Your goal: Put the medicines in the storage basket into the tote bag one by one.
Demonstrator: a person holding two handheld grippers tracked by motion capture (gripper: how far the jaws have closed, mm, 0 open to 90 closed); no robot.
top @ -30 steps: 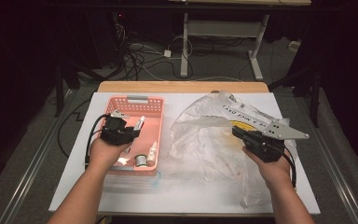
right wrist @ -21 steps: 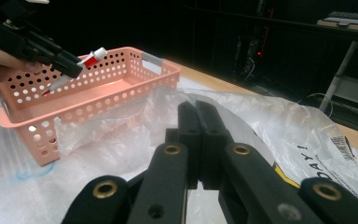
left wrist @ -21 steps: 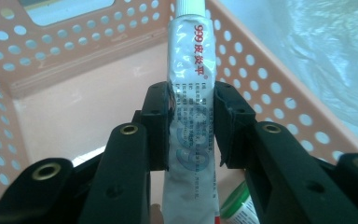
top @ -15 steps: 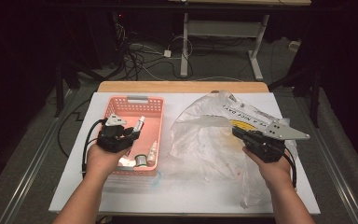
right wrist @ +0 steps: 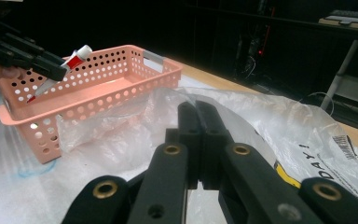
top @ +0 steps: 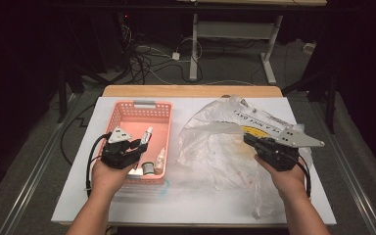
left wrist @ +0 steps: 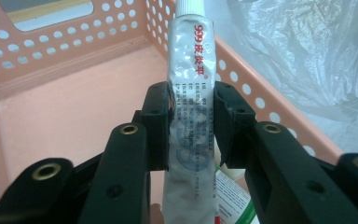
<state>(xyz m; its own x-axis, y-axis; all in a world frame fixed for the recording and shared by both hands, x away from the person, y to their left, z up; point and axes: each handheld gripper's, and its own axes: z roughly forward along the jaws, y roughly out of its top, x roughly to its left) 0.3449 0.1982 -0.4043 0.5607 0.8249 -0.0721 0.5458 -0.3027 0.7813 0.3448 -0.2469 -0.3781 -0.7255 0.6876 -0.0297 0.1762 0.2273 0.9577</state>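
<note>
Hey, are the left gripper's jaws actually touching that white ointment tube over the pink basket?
Touching. The left gripper view shows the left gripper with both pads pressed against the white ointment tube.

Colours, patterns on table
Basket (top: 138, 113) salmon-pink w/ round-hole grid in walls, grey handle; tube (left wrist: 189, 88) silver-white w/ red "999" print, white cap; bag (top: 225, 147) clear plastic, black lettering + yellow patch upper right; jaws black, brass-ringed screw holes; table (top: 78, 196) white.
</note>
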